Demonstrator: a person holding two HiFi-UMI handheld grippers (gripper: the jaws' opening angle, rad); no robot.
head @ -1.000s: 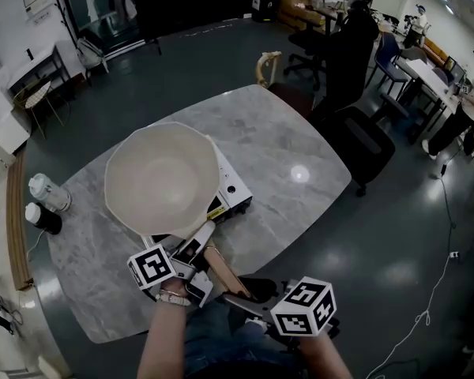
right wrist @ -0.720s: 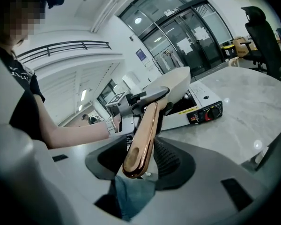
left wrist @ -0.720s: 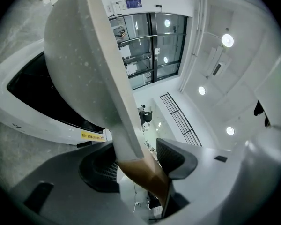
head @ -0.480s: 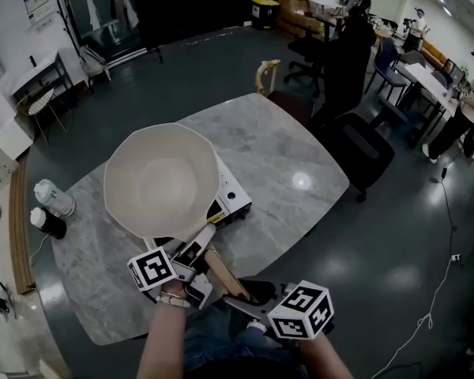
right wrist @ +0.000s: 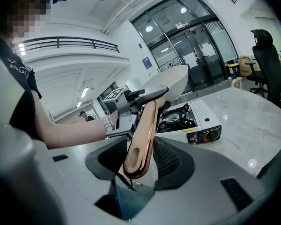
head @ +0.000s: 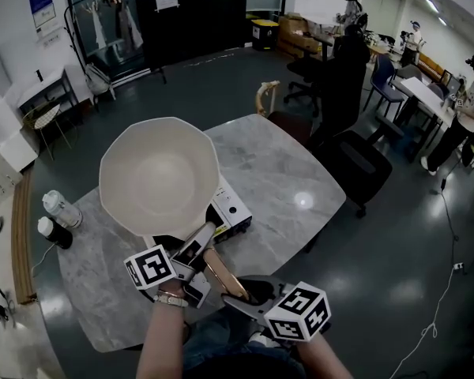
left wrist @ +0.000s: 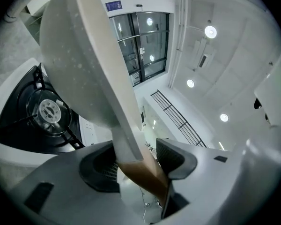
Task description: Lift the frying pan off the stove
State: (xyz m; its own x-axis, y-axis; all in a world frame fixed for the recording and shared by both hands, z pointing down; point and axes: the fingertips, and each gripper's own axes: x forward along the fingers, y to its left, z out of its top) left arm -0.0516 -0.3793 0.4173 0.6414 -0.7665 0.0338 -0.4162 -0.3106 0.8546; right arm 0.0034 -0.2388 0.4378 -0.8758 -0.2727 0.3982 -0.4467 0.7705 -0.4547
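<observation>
The cream frying pan (head: 159,174) hangs tilted just above the white portable gas stove (head: 229,210), whose black burner (left wrist: 49,110) shows uncovered beneath the pan (left wrist: 84,64). The pan's brown wooden handle (head: 221,273) runs back toward me. My left gripper (head: 196,247) is shut on the pale neck of the handle (left wrist: 129,144) close to the pan. My right gripper (head: 241,294) is shut on the rounded end of the handle (right wrist: 141,139), and in its view the stove (right wrist: 196,123) stands beyond.
The stove stands on a grey marble table (head: 284,164). Two bottles (head: 62,208) stand near the table's left edge. A wooden chair (head: 267,91) and a dark office chair (head: 355,164) flank the far side. People stand by desks at the back right.
The pan has risen a little above the stove, with both grippers going up with it. The handle has rolled slightly in the grip.
</observation>
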